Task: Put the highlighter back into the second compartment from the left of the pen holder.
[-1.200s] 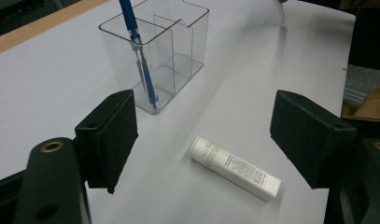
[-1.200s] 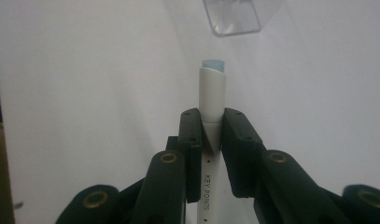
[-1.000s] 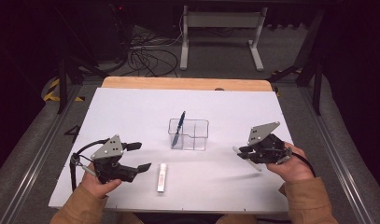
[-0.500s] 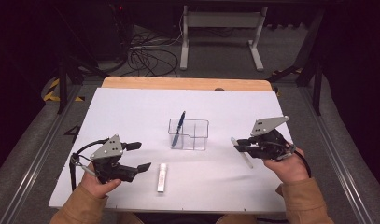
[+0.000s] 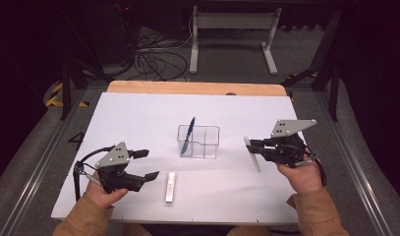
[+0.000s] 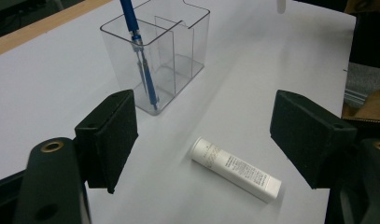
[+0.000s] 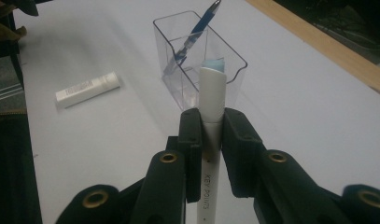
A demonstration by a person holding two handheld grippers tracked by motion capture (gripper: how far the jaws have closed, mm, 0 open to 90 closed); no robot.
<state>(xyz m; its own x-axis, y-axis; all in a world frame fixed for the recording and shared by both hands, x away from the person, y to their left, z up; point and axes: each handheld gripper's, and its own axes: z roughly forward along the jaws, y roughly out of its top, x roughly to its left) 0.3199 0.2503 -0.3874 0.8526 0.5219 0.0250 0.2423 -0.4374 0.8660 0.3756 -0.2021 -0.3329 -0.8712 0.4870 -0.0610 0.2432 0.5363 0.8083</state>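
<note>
Marker (image 7: 212, 93) clenched mid-barrel between right gripper (image 7: 211, 126) jaws, tip ahead toward holder (image 7: 197, 60). Likely light, stiff, smooth plastic; may swivel in pads, so grip near middle suits. Left gripper (image 6: 201, 126) released, tube (image 6: 236, 169) between its jaws.

The tabletop (image 5: 138, 113) lay bare between the right hand-held gripper (image 5: 248, 146) and the clear holder (image 5: 198, 141), so that gap gave open passage. The holder stood at mid-table, a blue pen (image 5: 188, 135) leaning in its left compartment; its right compartment stood open from above. A white tube (image 5: 170, 187) lay flat in front of the holder, just beside the left hand-held gripper (image 5: 145, 164), whose jaws stood wide apart. The far half was open.
</note>
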